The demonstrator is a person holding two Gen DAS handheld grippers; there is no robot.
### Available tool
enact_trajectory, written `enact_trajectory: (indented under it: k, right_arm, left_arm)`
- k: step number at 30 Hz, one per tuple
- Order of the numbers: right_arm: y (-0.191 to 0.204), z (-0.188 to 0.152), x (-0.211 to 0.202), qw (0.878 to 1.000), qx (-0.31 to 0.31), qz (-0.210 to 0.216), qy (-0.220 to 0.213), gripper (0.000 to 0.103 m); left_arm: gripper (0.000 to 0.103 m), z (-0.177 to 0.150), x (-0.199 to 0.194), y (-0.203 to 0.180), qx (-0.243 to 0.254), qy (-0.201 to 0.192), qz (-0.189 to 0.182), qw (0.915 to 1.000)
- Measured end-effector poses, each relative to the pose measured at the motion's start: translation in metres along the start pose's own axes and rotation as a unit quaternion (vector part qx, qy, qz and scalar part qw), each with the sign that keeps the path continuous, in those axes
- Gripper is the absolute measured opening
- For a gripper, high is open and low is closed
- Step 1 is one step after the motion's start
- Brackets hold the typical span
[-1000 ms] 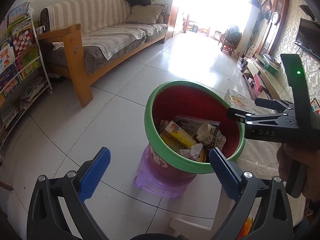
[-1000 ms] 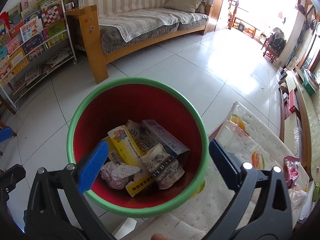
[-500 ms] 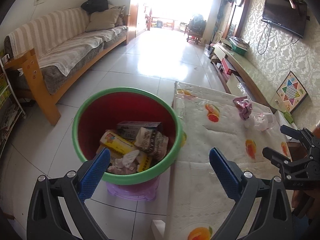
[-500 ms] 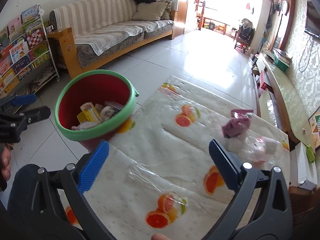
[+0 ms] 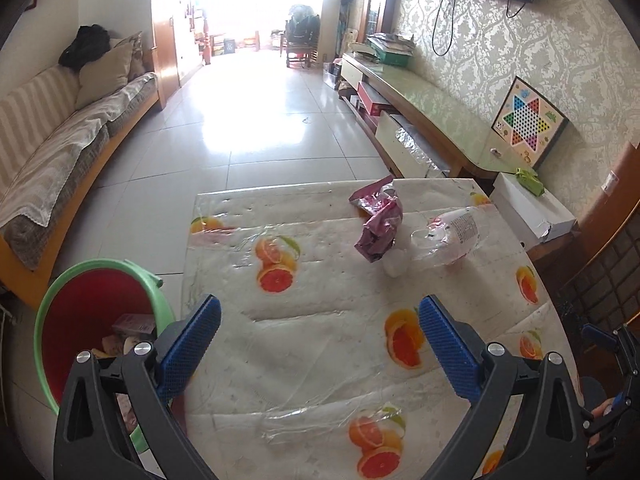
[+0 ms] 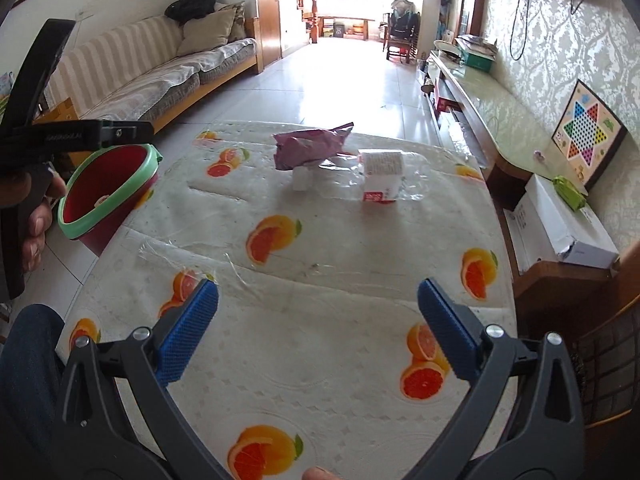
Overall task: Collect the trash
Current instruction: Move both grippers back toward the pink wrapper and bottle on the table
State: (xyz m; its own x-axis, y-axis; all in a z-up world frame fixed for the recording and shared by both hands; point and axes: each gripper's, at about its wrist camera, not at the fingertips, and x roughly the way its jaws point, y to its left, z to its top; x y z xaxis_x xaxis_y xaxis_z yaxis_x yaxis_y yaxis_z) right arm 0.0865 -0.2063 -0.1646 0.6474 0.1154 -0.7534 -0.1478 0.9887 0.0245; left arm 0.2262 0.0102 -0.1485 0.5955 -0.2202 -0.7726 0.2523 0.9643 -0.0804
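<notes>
A crumpled purple wrapper [image 5: 378, 224] [image 6: 308, 145], a clear plastic bottle [image 5: 452, 232] [image 6: 380, 178] lying on its side and a small white cap [image 5: 396, 263] [image 6: 301, 178] lie at the far end of the table [image 5: 320, 360] [image 6: 320, 300], which has an orange-print cover. A red bin with a green rim [image 5: 86, 320] [image 6: 108, 192] stands off the table's left edge, holding several pieces of trash. My left gripper [image 5: 320, 344] hangs open over the near part of the table. My right gripper [image 6: 318, 328] is open too, empty, well short of the trash.
A striped sofa [image 5: 52, 144] [image 6: 160, 76] runs along the left wall. A long low cabinet [image 5: 420, 104] [image 6: 492, 120] and a white box [image 5: 532, 210] [image 6: 560, 220] line the right side. A hand [image 6: 36, 216] holds the left gripper's handle beside the bin. Tiled floor lies beyond.
Both grippers have swung right, away from above the bin, and now face the table with the wrapper and bottle ahead. Both stayed open and empty.
</notes>
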Motion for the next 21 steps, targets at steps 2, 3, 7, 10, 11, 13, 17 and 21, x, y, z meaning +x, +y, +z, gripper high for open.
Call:
enact_trajectory:
  k: [2,3,7,10,11,13,17,21]
  right_arm:
    - [-0.018,-0.008,-0.002,1.000,0.022,-0.002,0.001,0.098]
    - [-0.026,-0.011,-0.002,0.999,0.033,-0.003,0.001,0.098]
    - [-0.049,-0.024,-0.005,0.998,0.059,-0.009,0.002,0.098]
    - [-0.065,-0.033,-0.006,0.997,0.081,-0.009,0.005,0.098]
    - [-0.070,-0.035,-0.007,0.996,0.087,-0.010,0.005,0.098]
    - [-0.080,-0.039,-0.010,0.995,0.097,-0.013,0.004,0.098]
    - [-0.099,-0.044,-0.013,0.992,0.122,-0.016,0.001,0.098]
    - [-0.112,-0.049,-0.014,0.990,0.139,-0.019,0.000,0.098]
  left_arm:
    - [0.095,0.015,0.018,-0.013,0.013,0.011,-0.001,0.9999]
    - [0.095,0.022,0.028,-0.020,0.017,0.018,-0.005,0.9997]
    - [0.095,0.049,0.068,-0.048,0.047,0.045,-0.005,0.9979]
    - [0.095,0.064,0.100,-0.068,0.069,0.069,-0.004,0.9952]
    - [0.095,0.069,0.110,-0.074,0.073,0.078,-0.005,0.9943]
    - [0.095,0.077,0.132,-0.080,0.072,0.099,-0.008,0.9925]
    - [0.095,0.090,0.166,-0.094,0.086,0.126,0.016,0.9881]
    - [0.095,0.098,0.191,-0.090,0.057,0.153,0.026,0.9863]
